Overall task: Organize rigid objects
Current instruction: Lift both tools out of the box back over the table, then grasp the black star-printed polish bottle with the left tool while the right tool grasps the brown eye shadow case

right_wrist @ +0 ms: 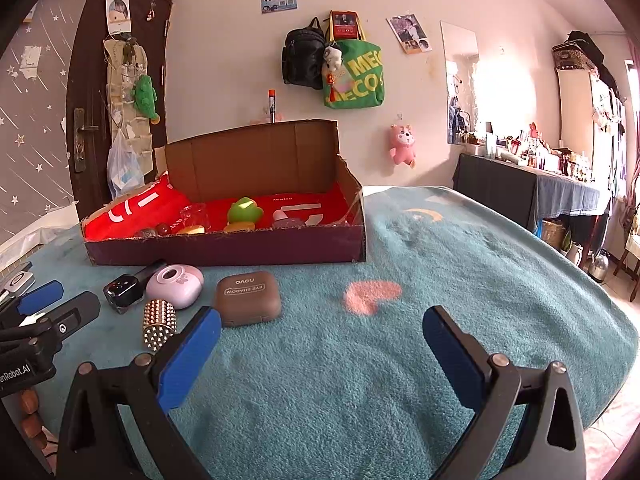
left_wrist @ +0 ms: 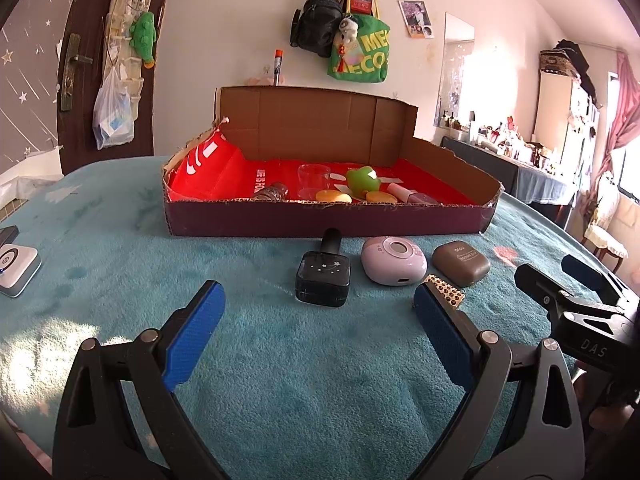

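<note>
A shallow cardboard box [left_wrist: 328,222] [right_wrist: 224,250] with a red lining holds a green toy [left_wrist: 362,179] [right_wrist: 244,211], a clear cup [left_wrist: 313,180] and several small items. In front of it on the teal blanket lie a black starred bottle [left_wrist: 323,280] [right_wrist: 124,294], a pink oval case [left_wrist: 394,260] [right_wrist: 175,286], a brown eyeshadow case [left_wrist: 461,264] [right_wrist: 246,298] and a studded gold cylinder [left_wrist: 447,292] [right_wrist: 159,324]. My left gripper [left_wrist: 320,308] is open, just short of the bottle. My right gripper [right_wrist: 322,324] is open and empty, right of the brown case.
A white device [left_wrist: 16,268] lies at the blanket's left edge. The right gripper's body [left_wrist: 580,312] shows at the right of the left wrist view. A pink heart patch [right_wrist: 372,296] marks the blanket. A dresser [right_wrist: 528,192] with bottles stands at the far right.
</note>
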Demonstrator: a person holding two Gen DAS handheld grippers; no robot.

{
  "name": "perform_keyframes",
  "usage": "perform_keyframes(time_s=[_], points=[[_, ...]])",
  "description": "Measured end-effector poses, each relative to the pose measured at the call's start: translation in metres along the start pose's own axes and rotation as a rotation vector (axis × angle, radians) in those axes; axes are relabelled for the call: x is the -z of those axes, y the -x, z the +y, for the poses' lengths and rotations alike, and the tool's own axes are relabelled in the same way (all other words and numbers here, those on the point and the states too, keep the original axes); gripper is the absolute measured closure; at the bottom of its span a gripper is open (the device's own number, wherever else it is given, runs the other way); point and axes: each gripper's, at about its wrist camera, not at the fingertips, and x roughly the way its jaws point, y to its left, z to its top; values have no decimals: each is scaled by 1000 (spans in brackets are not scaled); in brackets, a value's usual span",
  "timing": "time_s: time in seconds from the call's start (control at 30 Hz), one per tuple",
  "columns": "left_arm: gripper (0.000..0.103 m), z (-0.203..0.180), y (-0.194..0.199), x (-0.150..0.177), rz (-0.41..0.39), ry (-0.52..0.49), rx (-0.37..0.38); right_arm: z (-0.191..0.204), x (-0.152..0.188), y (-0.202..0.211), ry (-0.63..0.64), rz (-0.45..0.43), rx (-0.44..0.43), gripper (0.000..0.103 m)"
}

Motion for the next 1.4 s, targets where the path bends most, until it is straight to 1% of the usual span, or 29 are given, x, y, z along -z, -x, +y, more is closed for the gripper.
perform_keyframes(time_s=[0.17,0.33,0.5,0.6,0.67,0.77,0.87,0.93,1.0,1.07,1.13,1.17,1.2,1.23,1.27,1.3,1.33,1.4], points=[[6,4,-6,-6,50,1,-5,3,-5,-1,12,13,-4,0],[6,10,-9,-15,75,12,-1,8,-12,-3,40,24,-22,0],[6,12,-20,-24,124,-15,6,14,-20,-17,57,96,-43,0],[6,13,-31,-30,175,-25,3,16,-25,-27,60,147,-46,0],[7,14,-39,-33,217,-23,6,17,-29,-36,61,193,-65,0],[7,15,-52,-36,277,-25,35,19,-34,-47,69,250,-78,0],[8,12,-62,-40,314,-50,46,20,-38,-60,71,312,-110,0],[13,9,-68,-41,335,-75,48,22,-40,-66,71,340,-126,0],[26,8,-76,-42,368,-82,63,25,-41,-72,87,367,-138,0],[33,10,-80,-41,391,-70,77,29,-40,-77,107,391,-148,4],[37,9,-82,-42,386,-76,75,32,-38,-83,118,417,-166,14],[45,9,-83,-43,385,-82,79,33,-38,-85,121,429,-174,16],[51,8,-84,-43,385,-85,87,34,-37,-87,123,439,-181,21],[53,8,-85,-44,386,-85,95,34,-36,-88,127,442,-186,25],[60,8,-86,-44,382,-86,108,35,-37,-87,129,438,-189,28],[69,6,-86,-44,377,-90,119,35,-37,-86,133,431,-202,37],[69,5,-85,-44,374,-93,121,37,-38,-86,137,429,-223,48],[69,1,-84,-44,365,-111,106,42,-36,-84,173,421,-226,50]])
